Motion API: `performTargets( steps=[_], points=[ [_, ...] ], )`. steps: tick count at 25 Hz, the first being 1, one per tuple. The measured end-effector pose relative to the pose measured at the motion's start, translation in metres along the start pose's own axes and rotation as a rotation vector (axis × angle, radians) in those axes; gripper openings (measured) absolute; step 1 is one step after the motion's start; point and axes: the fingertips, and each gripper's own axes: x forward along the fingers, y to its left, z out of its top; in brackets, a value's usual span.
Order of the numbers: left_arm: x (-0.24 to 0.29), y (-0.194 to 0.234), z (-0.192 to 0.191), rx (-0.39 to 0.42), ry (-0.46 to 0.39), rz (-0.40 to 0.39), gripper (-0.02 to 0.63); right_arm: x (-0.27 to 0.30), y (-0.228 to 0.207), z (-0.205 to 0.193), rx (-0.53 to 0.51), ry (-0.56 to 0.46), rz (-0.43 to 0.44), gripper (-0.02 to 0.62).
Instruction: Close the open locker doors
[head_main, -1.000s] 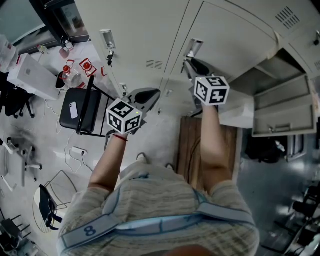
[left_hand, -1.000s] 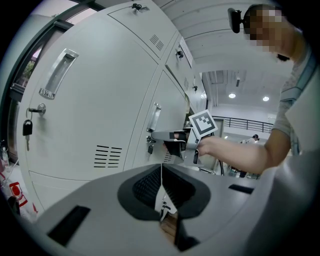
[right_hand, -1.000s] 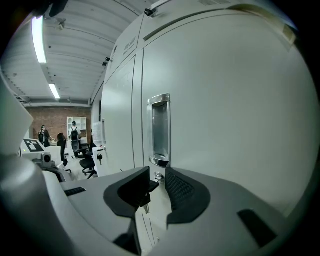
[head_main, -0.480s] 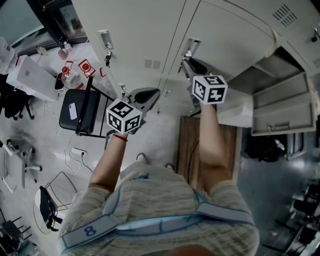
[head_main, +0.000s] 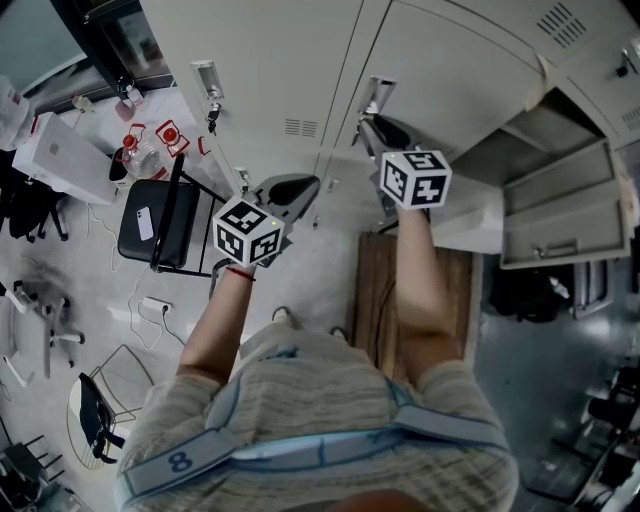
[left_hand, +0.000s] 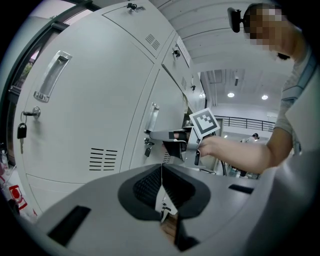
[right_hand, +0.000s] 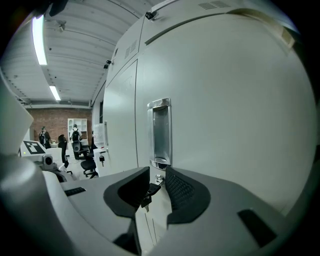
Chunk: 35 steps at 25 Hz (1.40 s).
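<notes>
- Plainly, in the head view, the person stands close against a bank of grey lockers. The right gripper (head_main: 372, 126) is up against a tall locker door (head_main: 465, 70), just below its handle (head_main: 377, 95). The left gripper (head_main: 305, 187) hangs lower, near the neighbouring locker front and apart from it.
- Further to the person's right, an open locker door (head_main: 560, 225) stands swung out from its compartment, well apart from both grippers. This is the task's thing that remains to be dealt with.
- In the left gripper view, the two pads meet along a thin line with nothing between them, so this gripper is closed and empty. Beyond it, the right gripper is at the next door's handle.
- In the right gripper view, the jaws stand a narrow way apart and hold nothing. A small key (right_hand: 148, 193) hanging from the lock shows through the gap, beyond the tips, under the recessed handle (right_hand: 160, 131).
- The step in hand looks to be pressing this tall door home. Whether it is fully flush with its frame cannot be told.
- The next move would call for a firm push near the lock edge. After that comes a reach rightward to the swung-out door, pushing on its outer face and keeping the jaws clear of the key.
</notes>
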Motion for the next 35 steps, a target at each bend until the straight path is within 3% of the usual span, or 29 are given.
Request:
performTargets(
  steps=[6, 13, 35],
  points=[
    [-0.001, 0.000, 0.000, 0.050, 0.028, 0.039, 0.003, -0.001, 0.001, 0.000, 0.003, -0.006, 0.003, 0.094],
    [-0.004, -0.003, 0.011, -0.032, -0.053, 0.002, 0.003, -0.003, 0.000, 0.001, 0.002, -0.007, 0.004, 0.094],
    [-0.007, -0.026, 0.016, -0.005, -0.073, -0.001, 0.003, -0.024, 0.009, 0.007, -0.018, -0.032, 0.009, 0.094]
  ],
)
